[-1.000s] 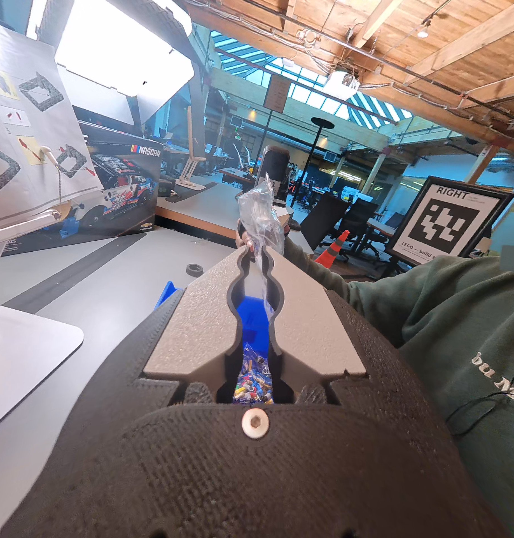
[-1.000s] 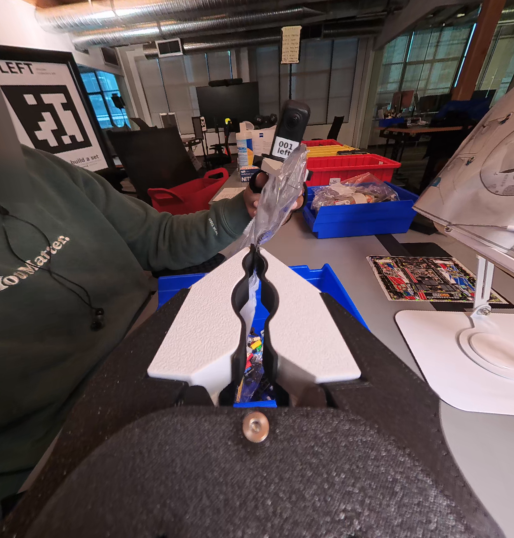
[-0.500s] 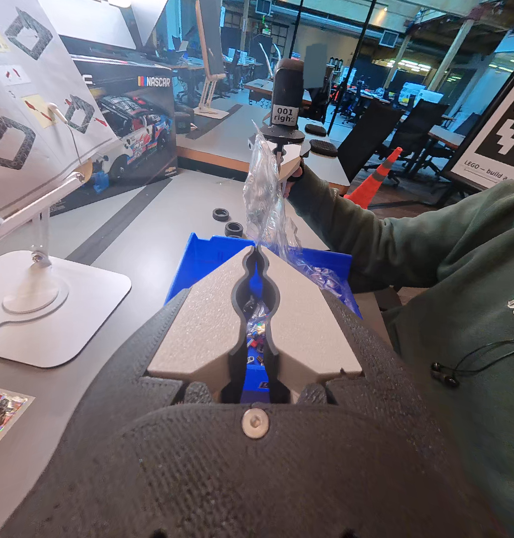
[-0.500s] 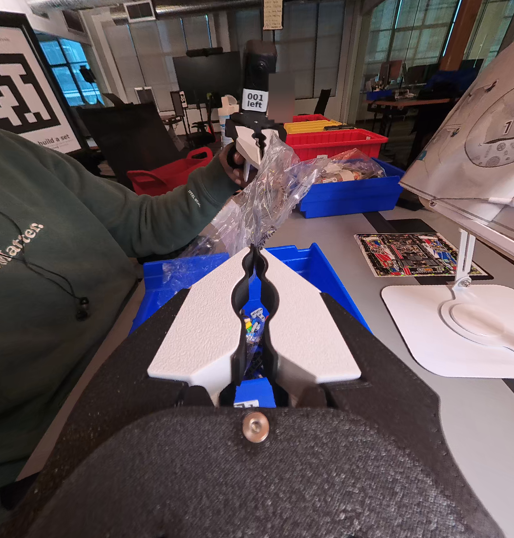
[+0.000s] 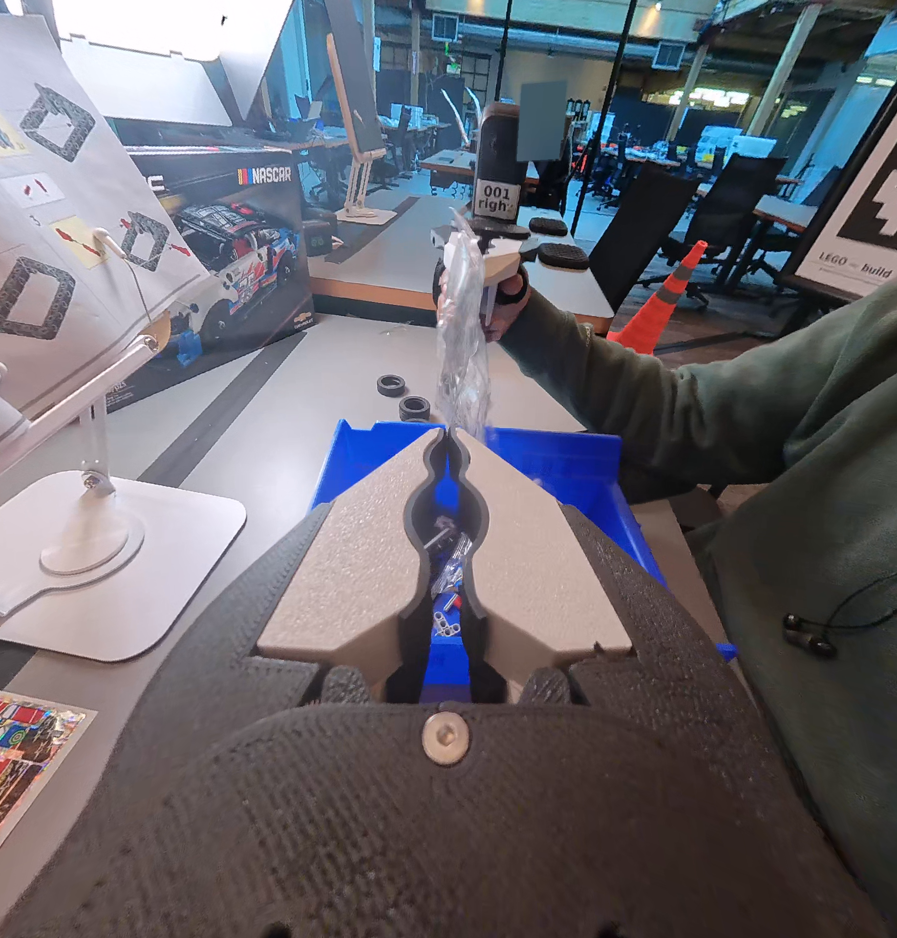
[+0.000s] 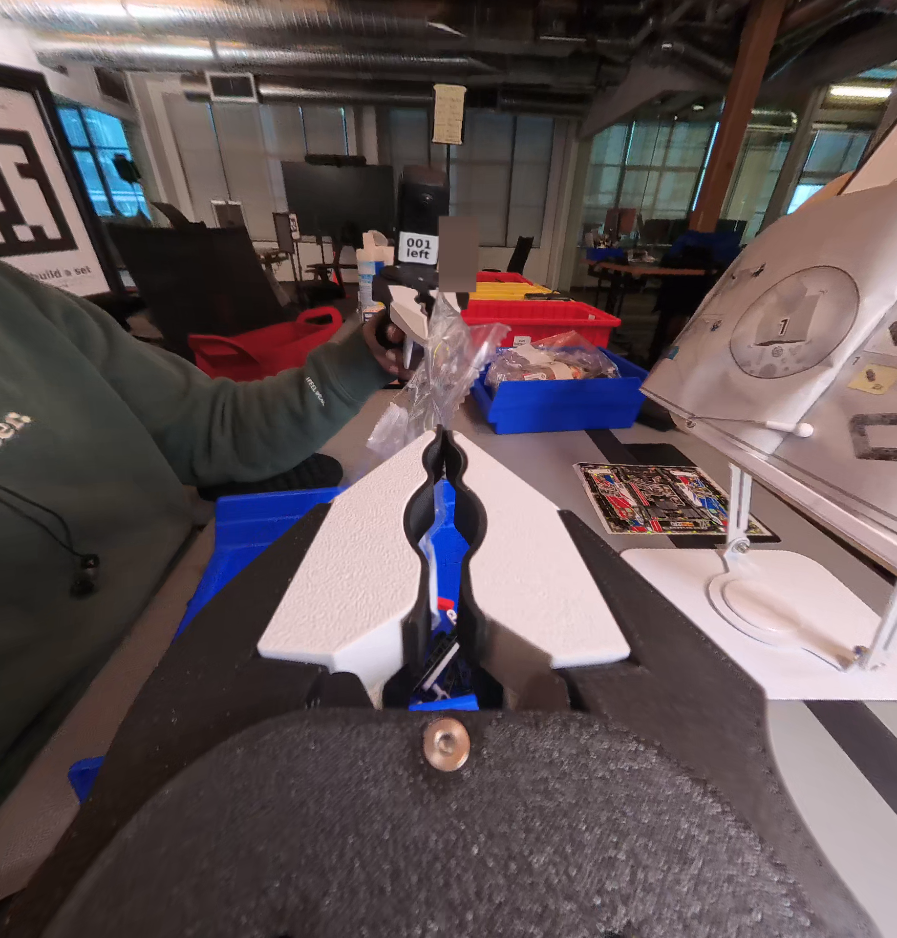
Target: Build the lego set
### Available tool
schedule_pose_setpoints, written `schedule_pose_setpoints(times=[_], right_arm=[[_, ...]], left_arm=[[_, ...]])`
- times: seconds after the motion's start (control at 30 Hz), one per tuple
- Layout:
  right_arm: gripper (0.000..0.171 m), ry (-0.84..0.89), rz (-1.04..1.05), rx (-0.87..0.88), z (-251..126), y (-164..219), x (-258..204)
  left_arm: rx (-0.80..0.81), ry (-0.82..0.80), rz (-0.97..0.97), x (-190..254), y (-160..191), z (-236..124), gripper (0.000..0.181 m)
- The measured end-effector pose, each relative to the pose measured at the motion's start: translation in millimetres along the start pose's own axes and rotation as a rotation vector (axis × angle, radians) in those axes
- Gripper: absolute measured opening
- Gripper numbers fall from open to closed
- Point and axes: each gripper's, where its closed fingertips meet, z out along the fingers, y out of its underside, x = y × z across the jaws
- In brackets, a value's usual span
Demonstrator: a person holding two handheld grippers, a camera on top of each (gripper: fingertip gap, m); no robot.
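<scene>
Left wrist view: we see both our grippers pinching one clear plastic bag [image 5: 461,345] above the blue bin [image 5: 578,467].
Left gripper [image 5: 449,436]: our fingertips meet on the bag's lower end, just above the bin's far wall.
Right gripper [image 6: 444,436]: our tips are likewise pressed together on an end of the bag.
Bag, long axis: in the left wrist view it runs steeply upward from our left tips to the right gripper, held higher and farther off; it is stretched into a narrow, crumpled strip and looks empty.
Bag, right wrist view [image 6: 436,365]: it rises from our right tips toward the left gripper, fanning out wider at its upper part.
Lego pieces [image 5: 449,568]: small loose parts lie in the bin, seen through the gap between our left fingers.
Bin: it sits on the grey table [image 5: 233,431] right before our green sleeve [image 5: 639,406].
Tyres [image 5: 403,396]: two small black ones stand on the table just beyond the bin.
Instruction booklet [image 5: 55,213]: propped on a white stand [image 5: 91,548], well left of the bin.
Sticker sheet [image 6: 654,497]: flat on the table beside the stand.
Second blue bin [image 6: 563,401]: farther back, holding more bags.
</scene>
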Motion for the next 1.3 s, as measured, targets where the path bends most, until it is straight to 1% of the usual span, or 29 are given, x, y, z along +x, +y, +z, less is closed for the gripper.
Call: schedule_pose_setpoints(times=[0.07, 0.13, 0.2, 0.23, 0.27, 0.3, 0.37, 0.4, 0.47, 0.5, 0.6, 0.63, 0.67, 0.7, 0.73, 0.77, 0.8, 0.83, 0.87, 0.9, 0.93, 1.0, 1.07, 1.1, 1.13, 1.17, 1.2, 1.23, 1.3], right_arm=[[0.000, -0.001, 0.039, 0.013, -2.4, 1.8, 3.3], [0.000, 0.029, 0.050, -0.020, -1.2, 6.8, 7.8], [0.000, 0.075, 0.007, -0.051, 2.6, 4.2, 8.6], [0.000, 0.092, -0.030, -0.023, 3.6, -7.1, 6.2], [0.000, 0.126, -0.088, 0.022, 3.7, -22.4, 4.1], [0.000, 0.173, -0.170, 0.070, 3.2, -39.4, 1.3], [0.000, 0.235, -0.339, 0.130, 4.7, -67.6, -13.4], [0.000, 0.303, -0.420, 0.148, 4.9, -79.4, -15.2], [0.000, 0.388, -0.535, 0.113, 8.9, -86.4, -18.0], [0.000, 0.366, -0.559, 0.103, 13.7, -85.5, -24.6], [0.000, 0.198, -0.536, 0.150, 25.4, -83.7, -51.9], [0.000, 0.154, -0.525, 0.150, 27.9, -81.0, -57.9], [0.000, 0.114, -0.516, 0.140, 30.0, -77.2, -63.1], [0.000, 0.079, -0.506, 0.133, 30.8, -73.9, -67.3], [0.000, 0.073, -0.489, 0.129, 29.8, -72.1, -66.2], [0.000, 0.110, -0.465, 0.128, 26.3, -72.0, -57.1], [0.000, 0.197, -0.414, 0.116, 19.8, -71.8, -37.6], [0.000, 0.334, -0.347, 0.083, 9.5, -68.5, -8.0], [0.004, 0.499, -0.267, 0.056, -6.0, -63.4, 24.9], [0.005, 0.625, -0.162, 0.063, -23.1, -58.8, 50.5], [0.012, 0.637, -0.039, 0.097, -30.9, -54.5, 60.5], [0.034, 0.534, 0.201, 0.149, -27.3, -45.4, 63.8], [0.050, 0.401, 0.323, 0.163, -7.8, -36.4, 56.7], [0.057, 0.316, 0.392, 0.184, 6.3, -34.3, 50.5], [0.065, 0.216, 0.472, 0.215, 21.9, -33.9, 42.5], [0.075, 0.122, 0.548, 0.238, 36.7, -33.4, 34.8], [0.086, 0.088, 0.612, 0.236, 49.0, -27.7, 33.9], [0.092, 0.112, 0.658, 0.222, 57.6, -17.8, 39.8], [0.086, 0.193, 0.765, 0.223, 60.5, 4.0, 59.7]], left_arm=[[-0.011, 0.005, -0.012, -3.7, 6.6, 4.0, 0.000], [-0.015, 0.001, -0.043, -9.8, 11.8, 5.5, 0.000], [-0.009, -0.032, -0.052, -16.8, 13.5, 1.8, 0.000], [0.011, -0.067, -0.047, -22.3, 10.6, -2.5, 0.009], [0.045, -0.089, -0.045, -25.5, 5.1, -8.0, 0.022], [0.082, -0.088, -0.051, -25.3, -1.1, -13.6, 0.033], [0.144, -0.070, -0.079, -24.1, -11.1, -21.9, 0.046], [0.175, -0.057, -0.088, -23.3, -14.8, -23.7, 0.055], [0.210, -0.046, -0.053, -20.4, -18.4, -20.1, 0.068], [0.210, -0.075, -0.005, -21.5, -18.2, -15.0, 0.071], [0.176, -0.163, 0.115, -23.9, -13.7, 6.7, 0.073], [0.160, -0.170, 0.133, -22.3, -11.4, 13.7, 0.060], [0.167, -0.159, 0.156, -17.1, -12.4, 18.4, 0.042], [0.188, -0.141, 0.185, -9.9, -15.9, 20.2, 0.016], [0.207, -0.127, 0.221, -3.2, -19.8, 19.7, 0.000], [0.214, -0.143, 0.252, -1.2, -23.5, 17.7, 0.000], [0.207, -0.202, 0.281, -5.8, -26.8, 14.6, 0.000], [0.199, -0.287, 0.324, -12.8, -30.9, 10.1, 0.000], [0.194, -0.400, 0.381, -21.4, -36.3, 3.8, 0.000], [0.181, -0.549, 0.448, -33.2, -42.1, -5.6, 0.000], [0.155, -0.702, 0.527, -44.1, -46.9, -16.7, 0.000], [0.096, -0.977, 0.722, -56.7, -55.2, -38.8, 0.000], [-0.013, -1.169, 0.940, -62.9, -54.6, -48.3, 0.000], [-0.087, -1.235, 1.058, -65.2, -50.9, -46.2, 0.000], [-0.146, -1.261, 1.162, -66.0, -45.3, -38.3, 0.000], [-0.183, -1.253, 1.230, -66.6, -37.4, -26.4, 0.000], [-0.209, -1.232, 1.275, -67.6, -28.1, -13.1, 0.000], [-0.236, -1.208, 1.323, -67.7, -18.6, 0.2, 0.000], [-0.256, -1.155, 1.405, -64.0, -3.6, 22.5, 0.000]])
